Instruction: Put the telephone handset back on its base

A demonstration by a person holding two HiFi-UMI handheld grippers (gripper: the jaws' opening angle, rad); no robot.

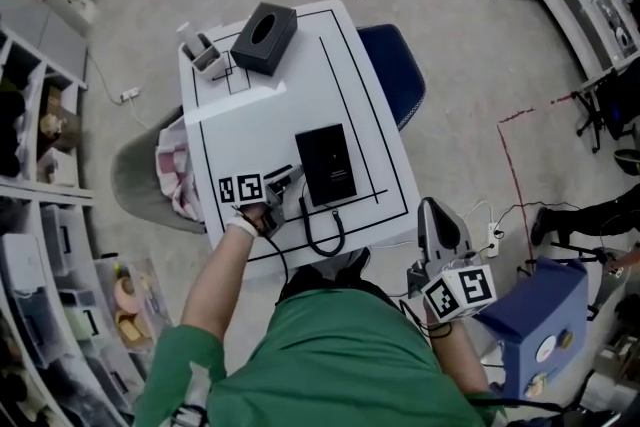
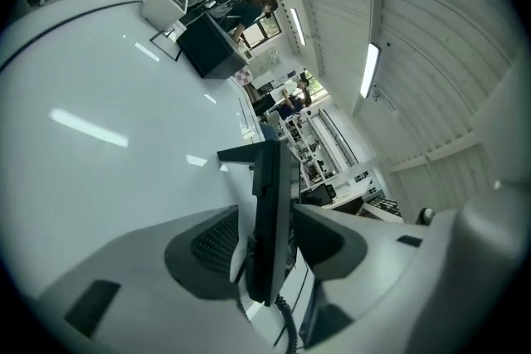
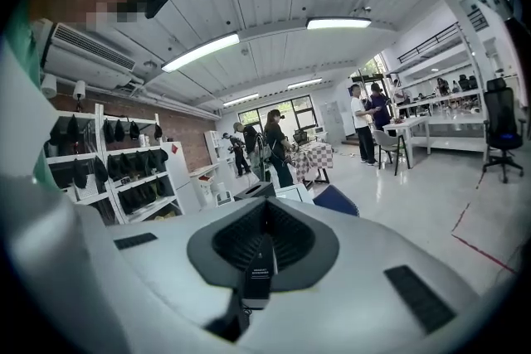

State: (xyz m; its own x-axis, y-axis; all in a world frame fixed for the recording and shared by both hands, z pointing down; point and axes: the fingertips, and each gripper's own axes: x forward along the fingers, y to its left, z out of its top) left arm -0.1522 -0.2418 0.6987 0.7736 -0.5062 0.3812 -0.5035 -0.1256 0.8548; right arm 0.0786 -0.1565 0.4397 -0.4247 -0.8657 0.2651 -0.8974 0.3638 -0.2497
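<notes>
Left tongs (image 2: 270,221) spread apart either side of slim black plastic telephone handset (image 2: 267,178); right tongs (image 3: 262,243) pressed together, empty

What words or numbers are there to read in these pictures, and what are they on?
No text can be read.
Tag on the right gripper: white print, too small.
Left cube and right cube: black-and-white squares, no letters.
Stickers on the blue box: too blurred.

A black rectangular tissue box (image 1: 264,37) sits at the far end of a white, black-lined table (image 1: 250,130), near a small white holder (image 1: 207,53); a dark blue chair (image 1: 395,70) stands alongside.
</notes>
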